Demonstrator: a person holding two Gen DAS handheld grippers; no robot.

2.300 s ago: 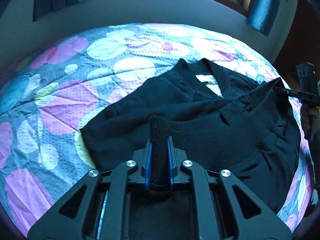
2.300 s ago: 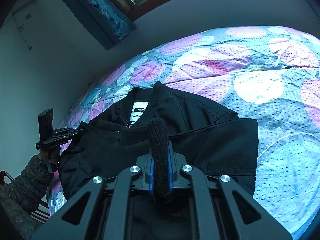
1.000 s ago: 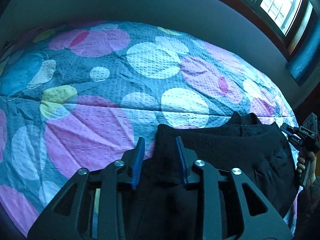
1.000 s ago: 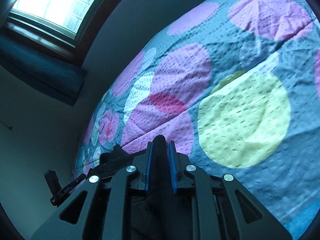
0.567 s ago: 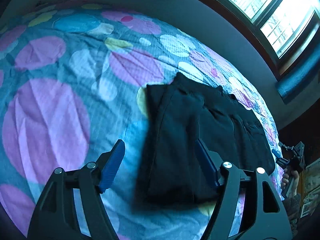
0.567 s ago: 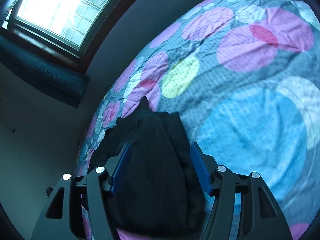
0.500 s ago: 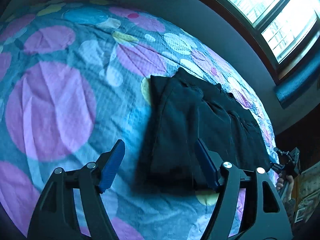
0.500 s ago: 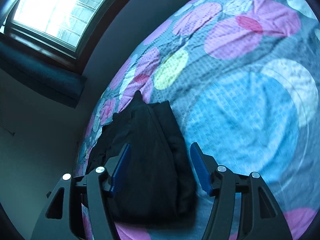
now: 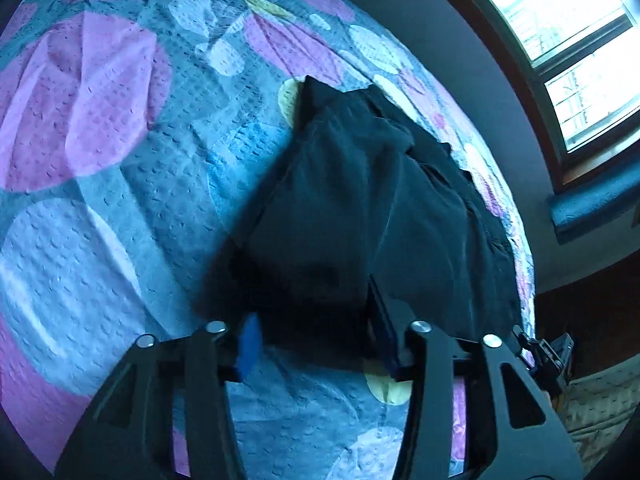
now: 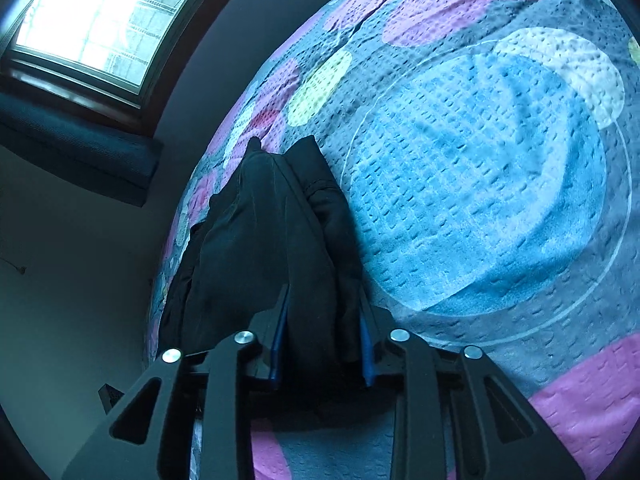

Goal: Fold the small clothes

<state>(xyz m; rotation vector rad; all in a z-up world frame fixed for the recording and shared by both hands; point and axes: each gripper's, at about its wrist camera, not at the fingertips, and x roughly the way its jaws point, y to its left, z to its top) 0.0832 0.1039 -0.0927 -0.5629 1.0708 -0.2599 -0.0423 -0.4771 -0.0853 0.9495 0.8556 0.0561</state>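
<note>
Two grippers sit at the near edge of a black jacket [image 9: 360, 200] that lies folded into a thick bundle on a bedspread [image 9: 100, 160] printed with pink, white, yellow and blue circles.

Nearest in the left wrist view, the left gripper [image 9: 316, 340] is closing, its blue pads on either side of the bundle's near corner. The right-hand finger lies against the cloth, while the left-hand pad looks just clear of it, so no firm pinch shows.

From the right wrist view, the right gripper [image 10: 322, 340] is also closing, with a fold of the jacket [image 10: 272, 240] filling the space between both blue pads; the cloth seems squeezed between them.

Beyond the fingers, the bundle stretches away over the bedspread [image 10: 480, 180] toward the edge of the bed. Its far corners rise in small peaks. Past the bed stands a plain wall, and higher up a bright window [image 9: 560, 20] with a dark frame, above a dark blue curtain [image 10: 72, 152].
</note>
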